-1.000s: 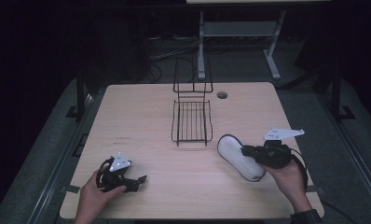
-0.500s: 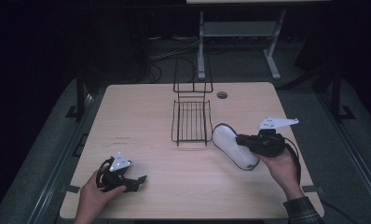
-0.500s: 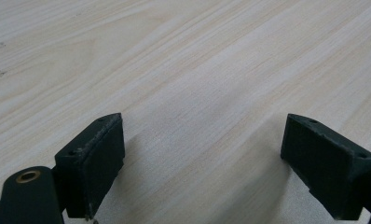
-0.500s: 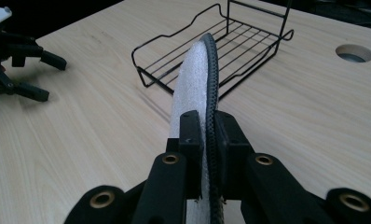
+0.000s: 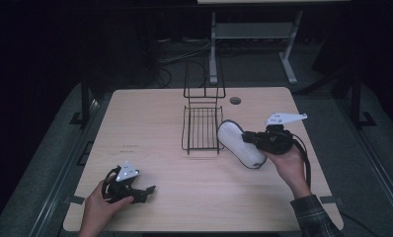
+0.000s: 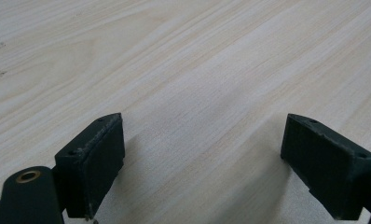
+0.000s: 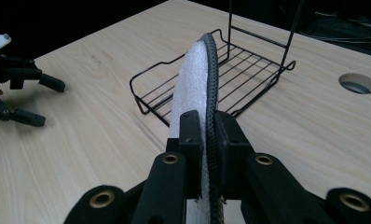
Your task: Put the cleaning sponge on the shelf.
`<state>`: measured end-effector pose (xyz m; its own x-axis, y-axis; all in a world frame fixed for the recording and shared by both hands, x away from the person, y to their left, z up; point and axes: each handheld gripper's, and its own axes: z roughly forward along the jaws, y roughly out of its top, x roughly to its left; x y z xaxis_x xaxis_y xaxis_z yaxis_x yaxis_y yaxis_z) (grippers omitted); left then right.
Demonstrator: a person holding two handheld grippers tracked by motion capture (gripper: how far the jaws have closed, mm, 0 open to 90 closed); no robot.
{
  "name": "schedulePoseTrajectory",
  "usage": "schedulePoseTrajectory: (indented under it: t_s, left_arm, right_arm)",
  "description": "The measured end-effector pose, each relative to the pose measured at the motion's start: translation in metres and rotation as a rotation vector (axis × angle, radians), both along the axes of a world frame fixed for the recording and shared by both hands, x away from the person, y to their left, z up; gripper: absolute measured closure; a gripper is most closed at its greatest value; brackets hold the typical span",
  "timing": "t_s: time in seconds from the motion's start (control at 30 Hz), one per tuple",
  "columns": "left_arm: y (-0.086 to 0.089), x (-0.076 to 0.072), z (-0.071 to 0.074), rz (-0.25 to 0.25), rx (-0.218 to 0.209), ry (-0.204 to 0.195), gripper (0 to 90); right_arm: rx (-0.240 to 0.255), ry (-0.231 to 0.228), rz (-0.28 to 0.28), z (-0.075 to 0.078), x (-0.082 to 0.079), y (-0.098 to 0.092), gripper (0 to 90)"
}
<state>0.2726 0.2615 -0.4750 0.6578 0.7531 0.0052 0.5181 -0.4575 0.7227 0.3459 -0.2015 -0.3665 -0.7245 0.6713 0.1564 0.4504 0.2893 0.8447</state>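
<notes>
High view first: near the desk's front-left corner the left gripper rests low, its fingers wide apart over bare wood. Further right stands a black wire rack at mid-desk. Just beside its right edge, the right gripper has its fingers clamped on a white oval pad with a dark rim, lifted off the desk.

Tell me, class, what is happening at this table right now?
A person works at a wooden table with a gripper in each hand. The right gripper is clamped on the edge of a flat white oval pad with a dark rim, holding it above the table just right of a black wire rack. The left gripper rests low near the table's front left with its jaws open and nothing between them.
</notes>
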Motion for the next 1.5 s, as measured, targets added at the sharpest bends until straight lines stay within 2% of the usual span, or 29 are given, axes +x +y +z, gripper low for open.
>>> schedulePoseTrajectory:
  t_s: [0.43, 0.73, 1.33, 1.5]
  left_arm:
    - [0.000, 0.000, 0.000, -0.001, 0.001, 0.002, 12.6]
    - [0.000, 0.000, 0.000, -0.002, 0.002, 0.000, 12.6]
    - [0.000, 0.000, 0.000, 0.000, 0.001, 0.002, 12.6]
    - [0.000, 0.000, 0.000, -0.001, 0.001, 0.002, 12.6]
  right_arm:
    - [0.043, -0.031, 0.006, 0.009, 0.023, 0.020, 82.2]
    - [0.053, -0.027, 0.007, 0.009, 0.037, 0.031, 82.2]
    - [0.084, 0.016, 0.019, 0.002, 0.076, 0.065, 82.2]
    - [0.077, 0.050, 0.032, -0.003, 0.087, 0.073, 82.0]
